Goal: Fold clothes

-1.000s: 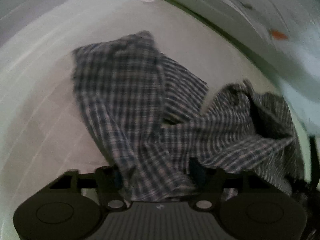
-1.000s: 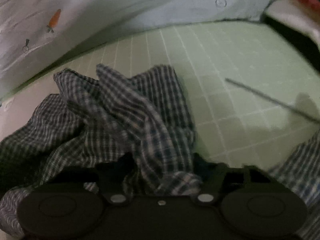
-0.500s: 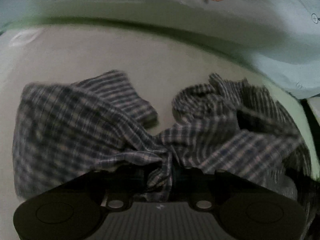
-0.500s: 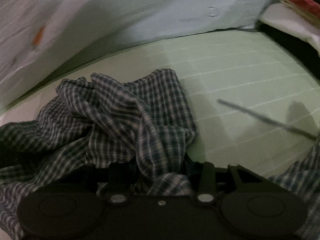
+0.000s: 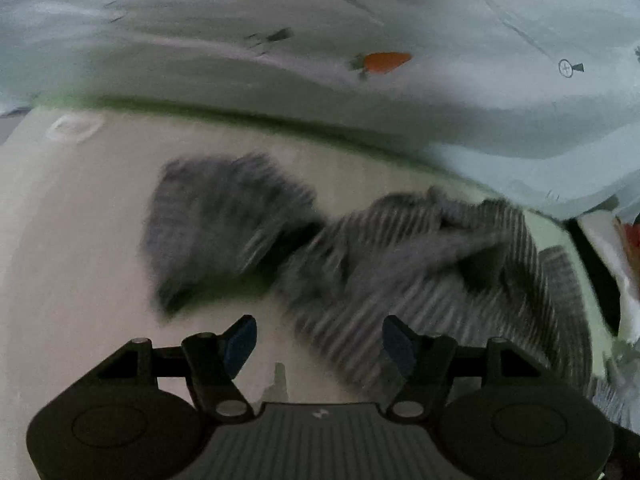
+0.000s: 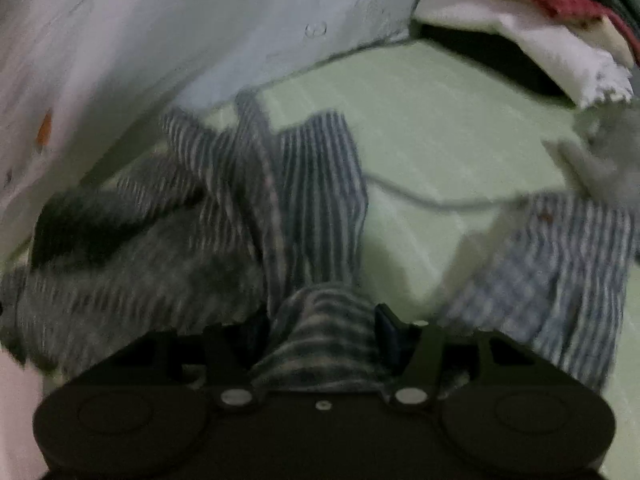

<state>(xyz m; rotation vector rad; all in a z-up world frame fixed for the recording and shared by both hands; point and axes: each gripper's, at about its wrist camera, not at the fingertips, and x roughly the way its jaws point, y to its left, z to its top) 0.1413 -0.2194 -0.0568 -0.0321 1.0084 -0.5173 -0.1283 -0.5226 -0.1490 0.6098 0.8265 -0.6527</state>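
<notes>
Left gripper (image 5: 316, 346): jaws opening, wide apart, nothing pinched; only a blurred edge of the shirt (image 5: 420, 272) crosses in front of its right finger (image 5: 398, 344), the left finger over bare sheet (image 5: 80, 240). Right gripper (image 6: 320, 344): jaws opening a little, with a thick bunch of shirt (image 6: 320, 332) filling the gap; the left pad is buried in cloth, so I cannot tell for sure that the pads still press, though the bunch looks held. The shirt lies crumpled in a heap mid-bed, partly twisted, not yet laid flat. Risks, as I judge them: with one side let go and the other easing, the bunch may slip out of the right jaws and the heap collapse further, costing a re-grasp. The right grip takes several layers at once, so a lift from here could drag the whole wad rather than one edge. A thin cord (image 6: 432, 200) runs across the sheet close to the shirt and could snag. Views differ: the left wrist shows the free left half of the shirt, a carrot-print cover (image 5: 384, 62) behind and the emptied jaws. The right wrist alone shows the bunch, the cord, a second checked garment (image 6: 560, 272) to the right and a stack (image 6: 540, 12) of folded cloth at the far corner.
</notes>
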